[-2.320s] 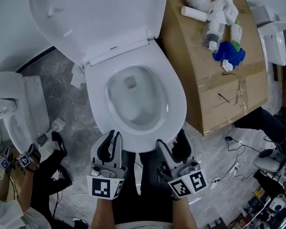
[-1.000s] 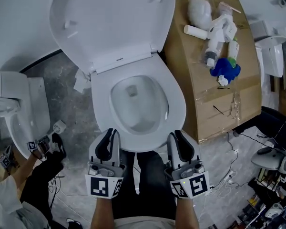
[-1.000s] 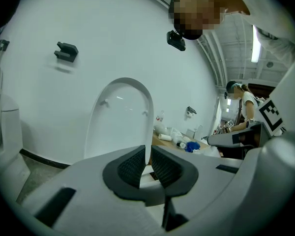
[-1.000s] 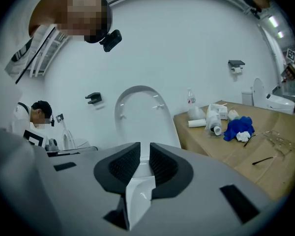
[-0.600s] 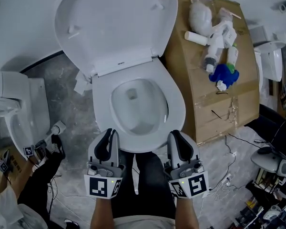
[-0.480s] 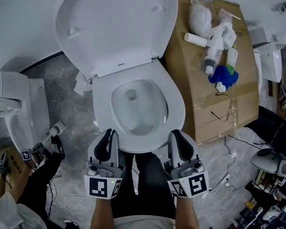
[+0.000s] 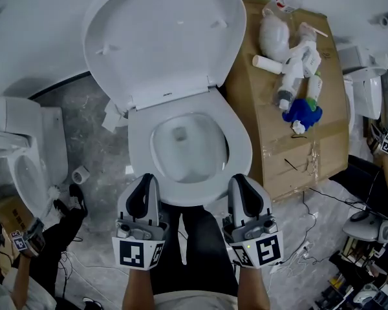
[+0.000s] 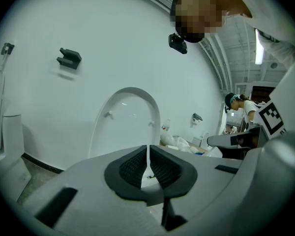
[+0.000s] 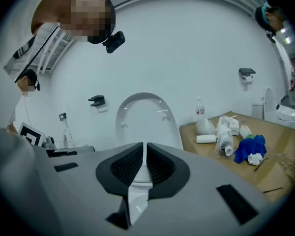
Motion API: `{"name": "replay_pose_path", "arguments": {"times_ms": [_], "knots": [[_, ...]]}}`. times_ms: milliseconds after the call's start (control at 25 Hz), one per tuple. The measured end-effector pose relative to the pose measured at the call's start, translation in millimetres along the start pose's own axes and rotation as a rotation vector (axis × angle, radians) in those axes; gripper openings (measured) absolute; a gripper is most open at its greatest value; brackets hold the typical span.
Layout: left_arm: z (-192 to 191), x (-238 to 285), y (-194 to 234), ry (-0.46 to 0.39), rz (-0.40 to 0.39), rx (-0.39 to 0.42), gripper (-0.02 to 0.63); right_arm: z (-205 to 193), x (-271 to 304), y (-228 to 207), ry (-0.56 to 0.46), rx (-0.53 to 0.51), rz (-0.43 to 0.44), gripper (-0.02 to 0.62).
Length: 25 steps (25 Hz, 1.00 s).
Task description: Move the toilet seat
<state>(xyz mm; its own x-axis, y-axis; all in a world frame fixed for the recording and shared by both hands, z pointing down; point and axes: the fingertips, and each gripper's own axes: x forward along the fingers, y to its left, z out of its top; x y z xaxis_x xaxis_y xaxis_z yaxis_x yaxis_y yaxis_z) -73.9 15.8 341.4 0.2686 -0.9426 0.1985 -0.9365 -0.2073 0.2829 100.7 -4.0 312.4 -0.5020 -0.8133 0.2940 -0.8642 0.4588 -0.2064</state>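
**At the toilet's front rim, both grippers closed and empty**

At the lower centre of the head view, the left gripper [image 7: 148,179] and the right gripper [image 7: 237,179] sit side by side. Both point up-frame at the front edge of the toilet seat [image 7: 240,141]. The seat lies flat on the bowl in mid-frame, its white ring running all round the water. The lid [image 7: 161,37] stands raised behind it at the upper centre. Whether either gripper touches the rim cannot be told.

In the left gripper view the dark ribbed fingers [image 8: 133,165] have just closed to a thin slit with nothing between them. In the right gripper view the fingers [image 9: 128,167] have likewise just been closing and hold nothing. The lid shows upright beyond both pairs.

At the right of the head view a cardboard box [image 7: 310,154] carries bottles [image 7: 291,86], a white bag [image 7: 275,34] and a blue cloth [image 7: 302,113]. A second toilet [image 7: 26,173] stands at the left edge. The person's dark trousers [image 7: 195,237] fill the gap between the grippers.
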Motion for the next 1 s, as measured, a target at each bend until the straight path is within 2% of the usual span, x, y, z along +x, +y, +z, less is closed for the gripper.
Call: {"name": "replay_pose_path", "arguments": {"times_ms": [1000], "knots": [[38, 24, 20, -0.049, 0.046, 0.009, 0.011, 43, 37, 5, -0.062, -0.044, 0.046, 0.028]]}}
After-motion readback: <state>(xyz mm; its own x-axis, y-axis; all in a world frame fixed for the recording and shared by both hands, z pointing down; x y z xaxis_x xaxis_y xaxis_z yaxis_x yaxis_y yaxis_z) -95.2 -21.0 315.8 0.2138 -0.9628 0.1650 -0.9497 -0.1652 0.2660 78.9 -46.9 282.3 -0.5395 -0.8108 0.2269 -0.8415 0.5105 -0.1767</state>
